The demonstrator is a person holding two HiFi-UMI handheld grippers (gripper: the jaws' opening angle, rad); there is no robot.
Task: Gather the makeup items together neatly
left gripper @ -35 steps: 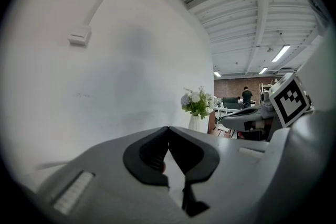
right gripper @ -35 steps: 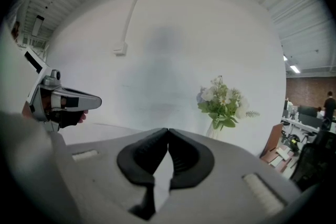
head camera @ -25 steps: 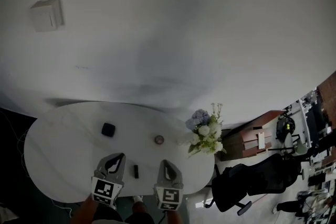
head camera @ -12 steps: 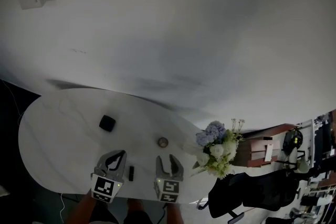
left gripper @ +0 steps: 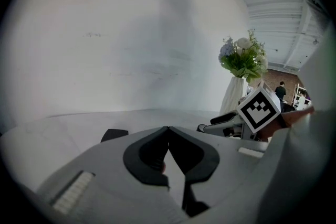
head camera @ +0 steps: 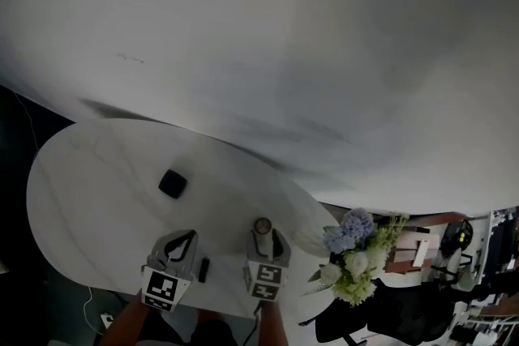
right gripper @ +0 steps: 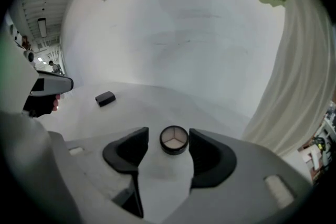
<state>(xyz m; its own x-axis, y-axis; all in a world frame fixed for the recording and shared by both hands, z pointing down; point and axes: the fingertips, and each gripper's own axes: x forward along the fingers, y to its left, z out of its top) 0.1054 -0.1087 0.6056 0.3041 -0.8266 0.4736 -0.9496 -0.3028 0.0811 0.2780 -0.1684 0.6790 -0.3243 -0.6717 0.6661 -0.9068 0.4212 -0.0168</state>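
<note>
Right gripper point(right gripper: 169, 137) jaws have just been opening, spread loosely around a round compact point(right gripper: 174, 140); left gripper point(left gripper: 168, 128) fingers pressed together; black case point(head camera: 172, 183) lies far left

Smooth white bench point(head camera: 89, 190) with faint grey lines like stone, a little shiny. Small round pot point(right gripper: 174, 140): dark shiny plastic rim, dull pale powder inside. Flat black box point(head camera: 172, 184), plastic by the look, dull on top. Thin black stick point(head camera: 203, 269), too small to tell what of. Left gripper point(left gripper: 168, 128): hard grey plastic, smooth and dull, with black rubbery-looking jaws. Soft white cloth point(right gripper: 294, 81) in long folds. Flowers point(left gripper: 242, 59): real or plastic, cannot tell. Plain white wall point(head camera: 284, 36), smooth and dull.
</note>
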